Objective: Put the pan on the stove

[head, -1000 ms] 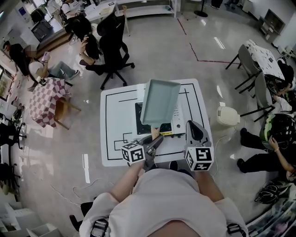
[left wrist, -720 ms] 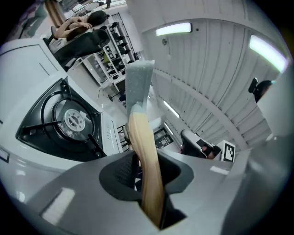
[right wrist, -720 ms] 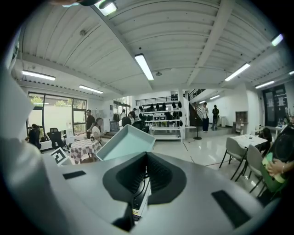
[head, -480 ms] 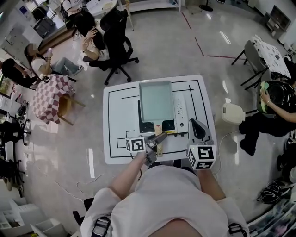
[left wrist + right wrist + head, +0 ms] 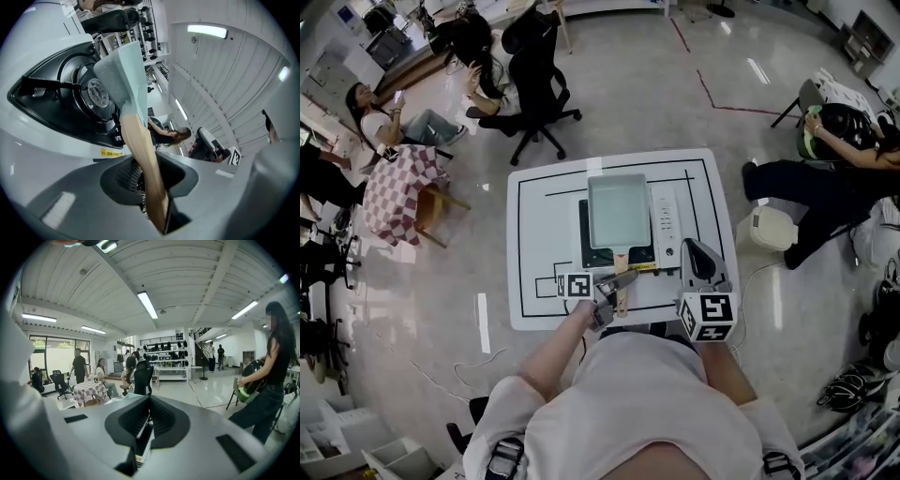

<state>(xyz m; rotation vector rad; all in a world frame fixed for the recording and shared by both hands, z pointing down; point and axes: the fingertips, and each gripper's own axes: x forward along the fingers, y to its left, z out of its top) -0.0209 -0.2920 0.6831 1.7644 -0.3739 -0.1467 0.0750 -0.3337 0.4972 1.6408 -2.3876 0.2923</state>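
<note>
the pan (image 5: 619,208) lies flat on the stove (image 5: 664,225) in the middle of the counter (image 5: 539,234), its wooden handle (image 5: 140,140) pointing back toward the person, over the burner (image 5: 93,91). the left gripper (image 5: 617,281) is opening its fingers, with the handle still lying between them and resting against one. the right gripper (image 5: 694,248) hovers beside the stove's near corner, fingers nearly pressed together on nothing. likely risk: if the left gripper draws back before the fingers clear the handle, it could drag or twist the pan off the burner support; a pan seated off-centre may also tip toward its handle. compared with one second earlier, the pan is no longer held tilted in the air above the stove but set down level on it.
</note>
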